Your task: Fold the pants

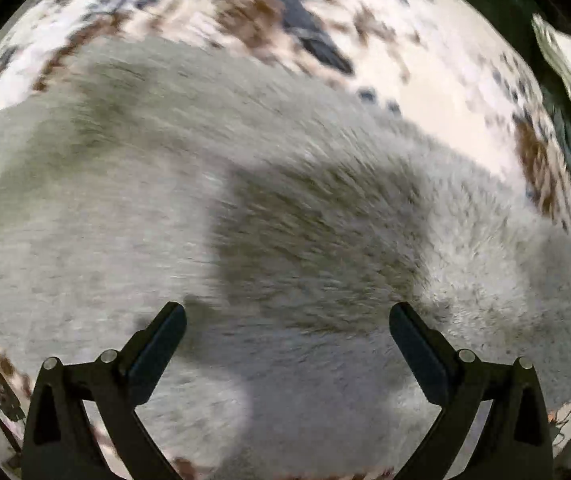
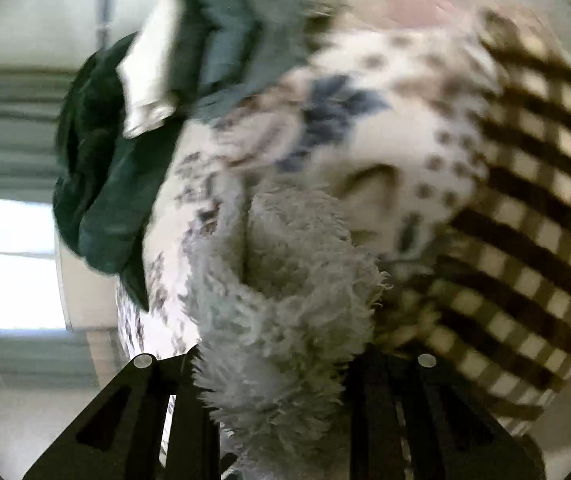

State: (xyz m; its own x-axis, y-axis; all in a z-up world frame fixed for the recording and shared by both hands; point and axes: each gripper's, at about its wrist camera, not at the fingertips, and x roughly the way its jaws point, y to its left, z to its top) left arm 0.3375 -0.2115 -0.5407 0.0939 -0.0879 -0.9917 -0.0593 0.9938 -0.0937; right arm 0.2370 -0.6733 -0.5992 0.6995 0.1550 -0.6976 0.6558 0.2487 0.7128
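The fluffy grey pants (image 1: 285,208) lie spread on a white bedspread (image 1: 425,64) printed with brown and blue motifs. In the left wrist view the fleece fills nearly the whole field, running as a broad band from the left edge across to the lower right, so its long axis lies crosswise to that tool.

The left gripper (image 1: 287,344) hangs directly above the pants, pointing down at them, jaws spread wide with nothing between them; a dark shadow falls on the fleece just beyond the fingertips.

The right gripper (image 2: 281,392) is clenched on a bunched fold of the same pants (image 2: 285,280), the pile bulging out between and ahead of its fingers. Beyond that bunch lies the bedspread, with a brown-and-cream checked cloth (image 2: 525,240) to the right of the pants and a dark green garment (image 2: 101,200) to the left.

My judgement: the right hand already has its hold, so the next move turns on the left dropping straight onto the fleece below it.
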